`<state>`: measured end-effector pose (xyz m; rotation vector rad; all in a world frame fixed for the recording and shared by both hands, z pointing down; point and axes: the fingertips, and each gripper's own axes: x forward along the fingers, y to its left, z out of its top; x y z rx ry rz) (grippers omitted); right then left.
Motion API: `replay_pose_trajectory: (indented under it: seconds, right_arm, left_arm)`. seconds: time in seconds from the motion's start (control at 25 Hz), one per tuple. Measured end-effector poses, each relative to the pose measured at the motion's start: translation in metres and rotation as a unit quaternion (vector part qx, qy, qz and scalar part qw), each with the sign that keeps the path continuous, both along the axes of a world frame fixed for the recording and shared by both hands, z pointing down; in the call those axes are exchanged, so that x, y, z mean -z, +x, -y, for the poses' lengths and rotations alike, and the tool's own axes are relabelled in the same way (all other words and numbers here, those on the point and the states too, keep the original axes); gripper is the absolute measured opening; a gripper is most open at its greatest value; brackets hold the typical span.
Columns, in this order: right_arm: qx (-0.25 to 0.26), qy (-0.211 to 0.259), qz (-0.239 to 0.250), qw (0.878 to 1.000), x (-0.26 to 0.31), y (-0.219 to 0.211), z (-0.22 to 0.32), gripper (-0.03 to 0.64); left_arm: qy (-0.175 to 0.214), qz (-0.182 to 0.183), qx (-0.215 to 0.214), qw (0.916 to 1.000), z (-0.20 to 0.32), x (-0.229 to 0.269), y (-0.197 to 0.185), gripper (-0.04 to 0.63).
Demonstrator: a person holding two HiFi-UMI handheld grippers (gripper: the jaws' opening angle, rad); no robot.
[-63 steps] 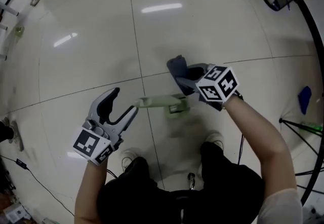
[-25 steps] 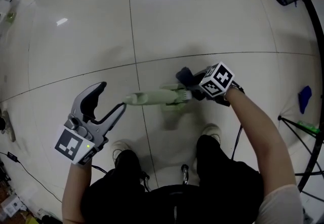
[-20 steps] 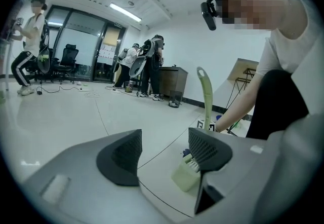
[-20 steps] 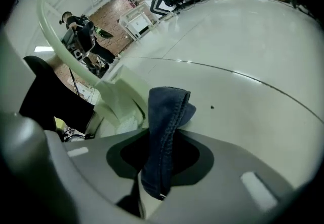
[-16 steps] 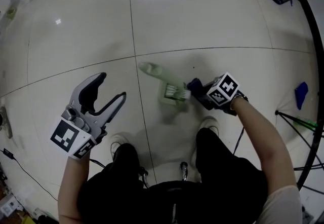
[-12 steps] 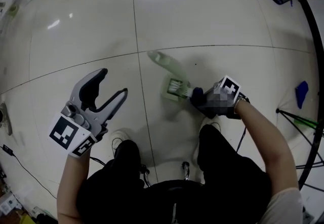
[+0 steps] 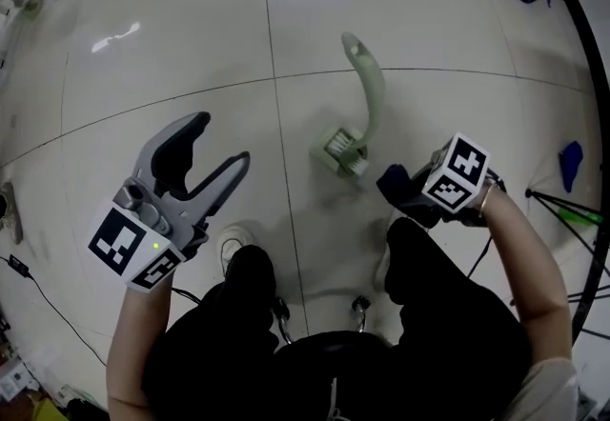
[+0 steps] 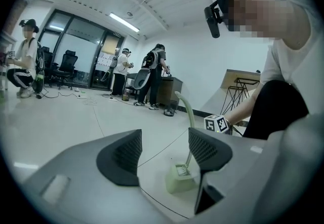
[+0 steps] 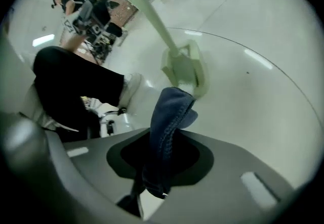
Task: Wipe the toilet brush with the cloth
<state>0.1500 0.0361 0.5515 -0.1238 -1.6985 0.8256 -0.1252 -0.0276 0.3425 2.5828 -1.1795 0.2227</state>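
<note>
Toilet brush (image 7: 370, 105) stands in its holder (image 7: 340, 152) on the floor (image 7: 438, 38), untouched; left claw (image 7: 217, 143) gapes empty, likely ready to steady the handle, while right claw (image 9: 161, 154) clamps the cloth (image 7: 394, 183) just beside it for wiping.

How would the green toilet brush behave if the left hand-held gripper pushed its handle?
The toilet brush would probably tip: its tall curved handle rises from a small base standing free on the floor. It looks like light plastic, so it may slide easily on the glossy floor.
</note>
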Motion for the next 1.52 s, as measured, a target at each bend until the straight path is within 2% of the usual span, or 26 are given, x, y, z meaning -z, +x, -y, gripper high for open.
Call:
replay_pose_trajectory:
  seconds: [0.08, 0.16, 0.32, 0.48, 0.6, 0.72, 0.88, 1.04, 1.28, 1.4, 1.48, 1.52]
  right_arm:
    - [-0.002, -0.019, 0.06, 0.998, 0.022, -0.034, -0.02, 0.107]
    - [-0.012, 0.019, 0.093, 0.995, 0.023, -0.077, -0.026, 0.107]
    - [-0.028, 0.144, 0.103, 0.984, -0.005, -0.144, -0.018, 0.107]
    - [-0.081, 0.184, 0.102, 0.974, -0.029, -0.168, -0.004, 0.107]
    - [-0.084, 0.192, 0.083, 0.974, -0.045, -0.162, -0.007, 0.107]
    - [-0.073, 0.196, 0.063, 0.976, -0.057, -0.151, -0.014, 0.107]
    - [-0.104, 0.189, 0.036, 0.976, -0.063, -0.132, -0.002, 0.107]
    - [-0.101, 0.209, 0.019, 0.972, -0.07, -0.112, 0.012, 0.106]
    - [-0.113, 0.24, -0.012, 0.964, -0.075, -0.077, 0.036, 0.106]
    - [-0.117, 0.267, -0.034, 0.956, -0.076, -0.054, 0.055, 0.106]
    - [-0.124, 0.264, -0.052, 0.955, -0.077, -0.04, 0.06, 0.106]
    - [-0.125, 0.255, -0.062, 0.957, -0.076, -0.034, 0.06, 0.106]
  left_arm:
    - [0.003, 0.003, -0.003, 1.0, -0.006, 0.003, -0.004, 0.285]
    - [0.004, 0.007, 0.002, 1.0, -0.013, 0.005, -0.011, 0.285]
    - [0.002, 0.0, 0.017, 0.9999, -0.024, 0.008, -0.021, 0.285]
    - [-0.003, 0.027, 0.012, 0.9996, -0.038, -0.002, -0.033, 0.285]
    - [-0.015, -0.014, 0.039, 0.999, -0.036, -0.011, -0.043, 0.285]
    - [-0.02, -0.043, 0.032, 0.9984, -0.028, -0.013, -0.034, 0.285]
    - [-0.023, -0.03, 0.005, 0.9993, -0.026, -0.012, -0.024, 0.285]
    - [-0.032, -0.014, 0.009, 0.9994, -0.027, -0.022, -0.025, 0.28]
    - [-0.018, 0.041, -0.011, 0.999, -0.022, -0.037, -0.011, 0.173]
    - [0.009, 0.058, -0.02, 0.9981, -0.014, -0.034, -0.002, 0.074]
    - [0.026, 0.066, -0.02, 0.9973, -0.008, -0.031, -0.001, 0.004]
    - [0.032, 0.067, -0.022, 0.997, -0.006, -0.03, 0.001, -0.003]
